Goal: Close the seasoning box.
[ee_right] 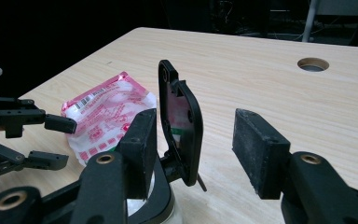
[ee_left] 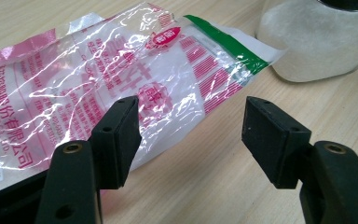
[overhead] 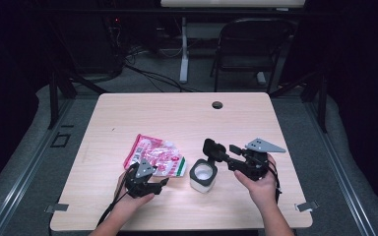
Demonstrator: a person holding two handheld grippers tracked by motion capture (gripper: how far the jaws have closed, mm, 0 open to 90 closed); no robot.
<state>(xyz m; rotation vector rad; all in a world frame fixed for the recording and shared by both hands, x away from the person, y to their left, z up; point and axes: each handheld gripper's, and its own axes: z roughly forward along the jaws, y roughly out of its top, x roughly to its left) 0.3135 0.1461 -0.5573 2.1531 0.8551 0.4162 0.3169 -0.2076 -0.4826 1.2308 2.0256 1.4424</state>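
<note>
A person is working two claws over a wooden tabletop point(overhead: 187, 113). The left claw point(ee_left: 191, 133) is standing released, its jaws spread just short of the crinkled pink-and-white plastic pouch point(overhead: 155, 158) lying flat at centre-left. The right claw point(ee_right: 193, 140) is also standing released, its jaws flanking the raised black flip lid point(ee_right: 181, 123) without pressing it. The lid is hinged to a white-filled jar point(overhead: 203, 176) just right of the pouch. The pouch is probably light, limp and slippery, best pinched at its sealed edge; the jar is likely rigid and heavier.
</note>
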